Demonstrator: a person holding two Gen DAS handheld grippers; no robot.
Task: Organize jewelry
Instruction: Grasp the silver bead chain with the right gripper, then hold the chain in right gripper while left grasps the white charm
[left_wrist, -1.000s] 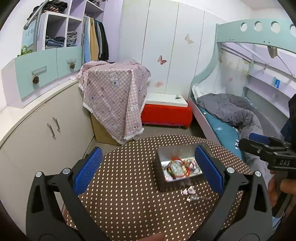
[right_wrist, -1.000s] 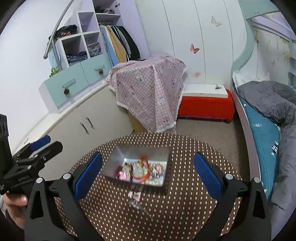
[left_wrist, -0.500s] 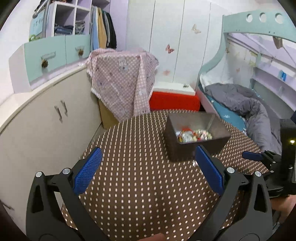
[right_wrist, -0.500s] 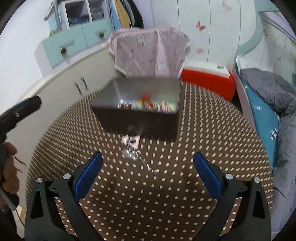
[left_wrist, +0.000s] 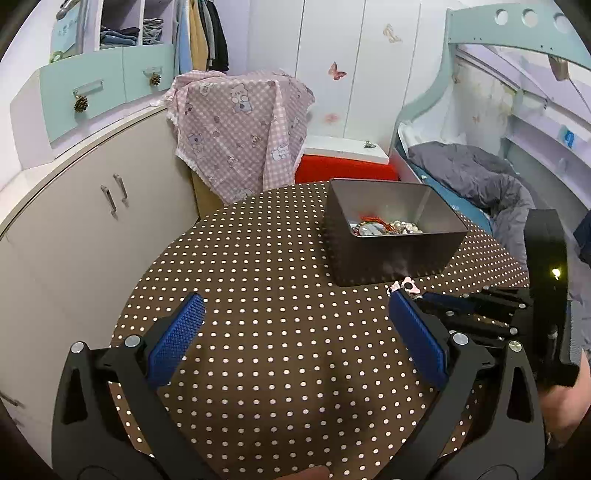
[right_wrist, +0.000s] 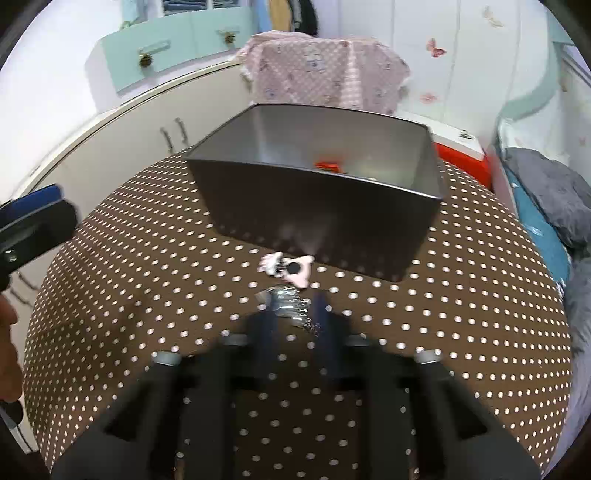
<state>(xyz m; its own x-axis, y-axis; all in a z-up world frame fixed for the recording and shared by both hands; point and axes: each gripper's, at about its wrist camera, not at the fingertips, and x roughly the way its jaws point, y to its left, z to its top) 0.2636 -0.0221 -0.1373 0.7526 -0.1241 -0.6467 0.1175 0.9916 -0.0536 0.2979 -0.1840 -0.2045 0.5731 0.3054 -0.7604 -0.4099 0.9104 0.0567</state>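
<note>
Silver chain (right_wrist: 291, 308) lies between the nearly closed right gripper (right_wrist: 295, 314) jaws; pinch it low, then lift clear into the tin (right_wrist: 325, 192) ahead. Left gripper (left_wrist: 291, 325) gapes, empty.

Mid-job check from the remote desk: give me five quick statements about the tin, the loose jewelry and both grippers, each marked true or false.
1. The metal tin stands open with jewelry inside. True.
2. The left gripper is clamped on the tin. False: its fingers are spread wide over bare tablecloth.
3. A pink bow piece lies on the cloth in front of the tin. True.
4. The silver chain is already in the tin. False: it lies on the cloth by the right gripper.
5. The right gripper is wide open. False: its fingers are nearly together around the chain.
</note>
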